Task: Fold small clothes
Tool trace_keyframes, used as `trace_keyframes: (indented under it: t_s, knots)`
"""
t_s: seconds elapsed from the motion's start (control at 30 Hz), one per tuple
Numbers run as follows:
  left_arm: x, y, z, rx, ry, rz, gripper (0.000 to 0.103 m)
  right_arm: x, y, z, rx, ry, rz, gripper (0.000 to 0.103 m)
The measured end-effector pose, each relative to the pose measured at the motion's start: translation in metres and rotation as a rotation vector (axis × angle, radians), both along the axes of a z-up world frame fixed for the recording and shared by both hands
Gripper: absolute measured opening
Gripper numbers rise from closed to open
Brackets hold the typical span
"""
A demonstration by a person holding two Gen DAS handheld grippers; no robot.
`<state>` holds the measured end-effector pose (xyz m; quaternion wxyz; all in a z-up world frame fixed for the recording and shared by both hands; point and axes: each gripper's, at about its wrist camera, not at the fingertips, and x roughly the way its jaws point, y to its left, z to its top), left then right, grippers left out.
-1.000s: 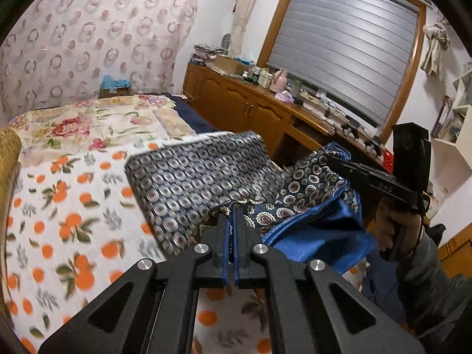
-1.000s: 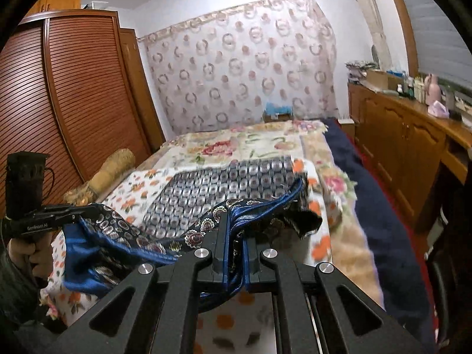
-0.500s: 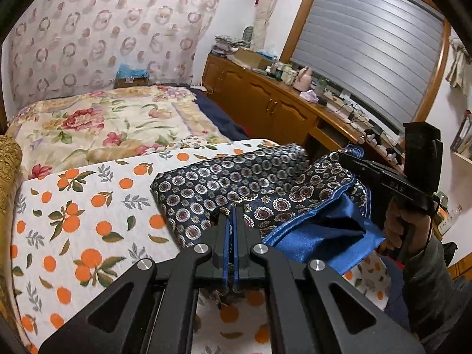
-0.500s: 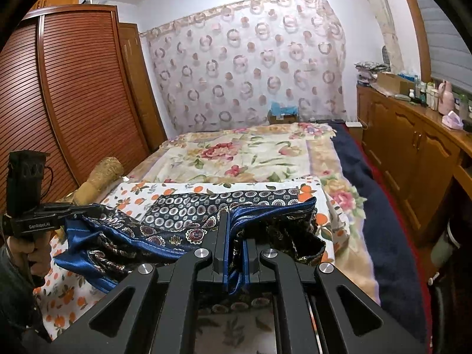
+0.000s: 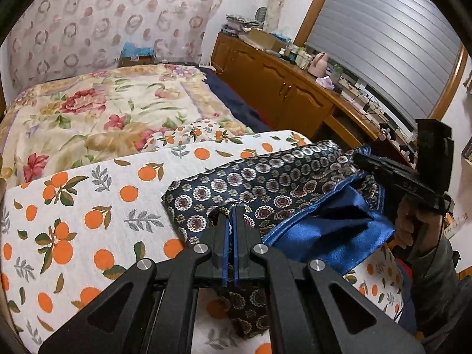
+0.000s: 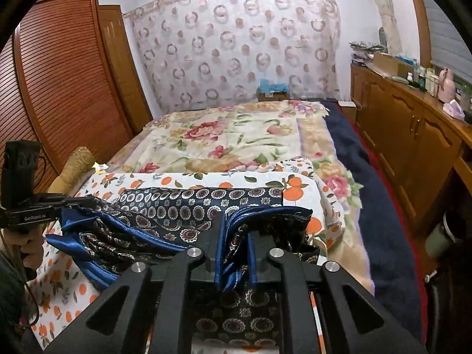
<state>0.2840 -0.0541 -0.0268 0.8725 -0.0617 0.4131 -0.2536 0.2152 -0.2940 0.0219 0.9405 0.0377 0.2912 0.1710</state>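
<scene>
The right gripper (image 6: pixel 233 250) has just been opening: its jaws stand slightly apart, with a bunched blue-edged corner of the patterned silk scarf (image 6: pixel 188 206) between them, no longer pinched. The left gripper (image 5: pixel 231 224) is clamped shut on the other near corner. Just beyond both, the scarf lies doubled back on the orange-print sheet (image 5: pixel 88 200) of the bed, dark medallion face up and blue lining showing along the loose near edge. One fold looks made; releasing, smoothing and probably another fold remain, I judge. Both grippers point forward and downward over the bed's near edge, side by side. Each view shows the other gripper, with a hand (image 5: pixel 413 221) around its grip.
</scene>
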Motion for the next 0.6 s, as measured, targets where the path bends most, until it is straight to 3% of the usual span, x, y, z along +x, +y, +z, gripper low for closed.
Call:
trace_keyframes:
  t_s: [0.03,0.1,0.3,0.47,0.57,0.6]
  knots:
    - [0.002,0.0,-0.002,0.002,0.005,0.002,0.003,-0.001,-0.001,0.003,0.0,-0.006,-0.008,0.034]
    - [0.006,0.002,-0.008,0.001,0.015,0.008,0.003,-0.005,-0.006,0.01,0.006,-0.026,-0.032,0.043]
    - [0.011,0.001,-0.014,0.002,0.035,0.017,0.003,-0.031,-0.023,0.024,-0.03,-0.083,-0.088,0.048]
    - [0.011,0.001,-0.016,0.019,0.047,0.004,0.005,-0.047,-0.028,0.017,-0.107,-0.051,-0.101,0.048]
    - [0.006,0.003,-0.009,0.031,0.022,0.002,0.025,-0.051,-0.021,0.01,-0.136,-0.009,-0.086,0.048]
    - [0.004,0.005,-0.007,0.033,0.012,0.006,0.042,-0.052,-0.017,0.007,-0.138,0.005,-0.075,0.048]
